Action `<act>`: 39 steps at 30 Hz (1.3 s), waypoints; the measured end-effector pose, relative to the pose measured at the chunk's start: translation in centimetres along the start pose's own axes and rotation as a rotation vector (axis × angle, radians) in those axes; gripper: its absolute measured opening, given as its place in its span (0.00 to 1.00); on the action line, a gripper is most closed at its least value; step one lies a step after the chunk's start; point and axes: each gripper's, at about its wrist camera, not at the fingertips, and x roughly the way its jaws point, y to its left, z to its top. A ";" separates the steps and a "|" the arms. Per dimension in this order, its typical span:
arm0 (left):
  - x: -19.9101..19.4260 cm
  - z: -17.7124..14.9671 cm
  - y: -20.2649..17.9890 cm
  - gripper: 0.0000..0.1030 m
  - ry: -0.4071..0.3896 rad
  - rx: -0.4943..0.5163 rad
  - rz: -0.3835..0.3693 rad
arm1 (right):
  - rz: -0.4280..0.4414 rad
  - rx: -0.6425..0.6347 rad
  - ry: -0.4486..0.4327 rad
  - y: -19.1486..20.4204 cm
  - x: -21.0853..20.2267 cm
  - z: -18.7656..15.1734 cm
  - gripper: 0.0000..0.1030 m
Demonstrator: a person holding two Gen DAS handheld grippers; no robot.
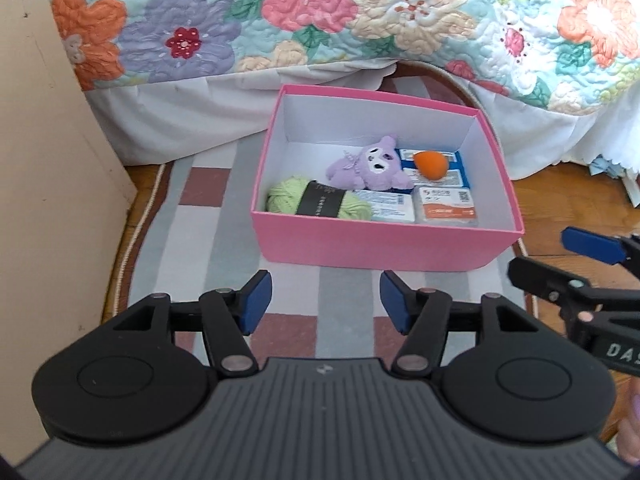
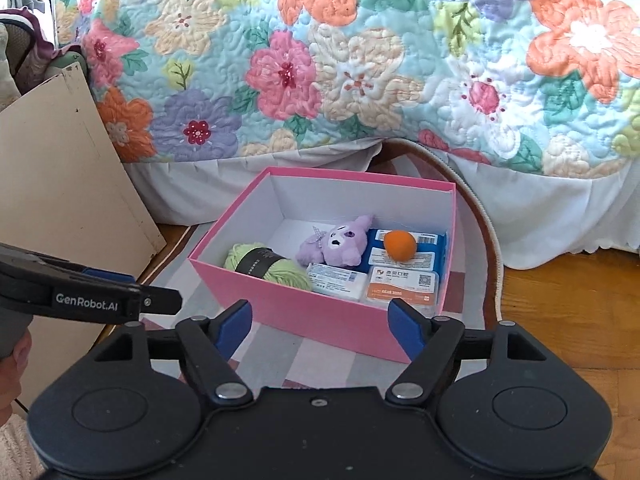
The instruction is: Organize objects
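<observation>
On the striped rug (image 1: 208, 216), a pink cardboard box (image 1: 372, 244) is sitting open-topped, its far rim lying close to the white bed skirt (image 1: 192, 120) under the floral quilt (image 1: 304, 12). Bare rug is showing between the box's near wall and both grippers, and more is lying open to its left, up to the beige panel (image 1: 44, 160); wooden floor (image 2: 560, 300) is running along the right.

Inside, a green yarn skein (image 1: 306, 200) is lying against the near-left corner, long axis along the near wall. A purple plush toy (image 1: 370, 164) is resting mid-box, head toward the right, partly over flat packets (image 1: 446, 206) that are covering the right half. An orange ball (image 1: 431, 165) is sitting on the rear blue packet (image 2: 430, 246).

The left gripper (image 1: 326, 300) is hovering short of the box, fingers released with nothing between them. The right gripper (image 2: 322, 328) is likewise spread and empty, its pads framing the near wall without touching it.
</observation>
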 end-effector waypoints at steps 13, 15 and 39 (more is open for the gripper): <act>-1.4 -2.9 1.9 0.65 0.011 -0.077 0.020 | -0.036 0.025 -0.013 1.5 -2.0 -1.3 0.86; -1.8 -3.2 2.2 0.69 0.004 -0.066 0.034 | -0.039 0.030 -0.007 1.7 -2.3 -1.5 0.88; -1.4 -4.3 4.2 0.99 0.049 -0.042 0.064 | -0.147 0.096 0.103 1.2 -1.4 -2.3 0.97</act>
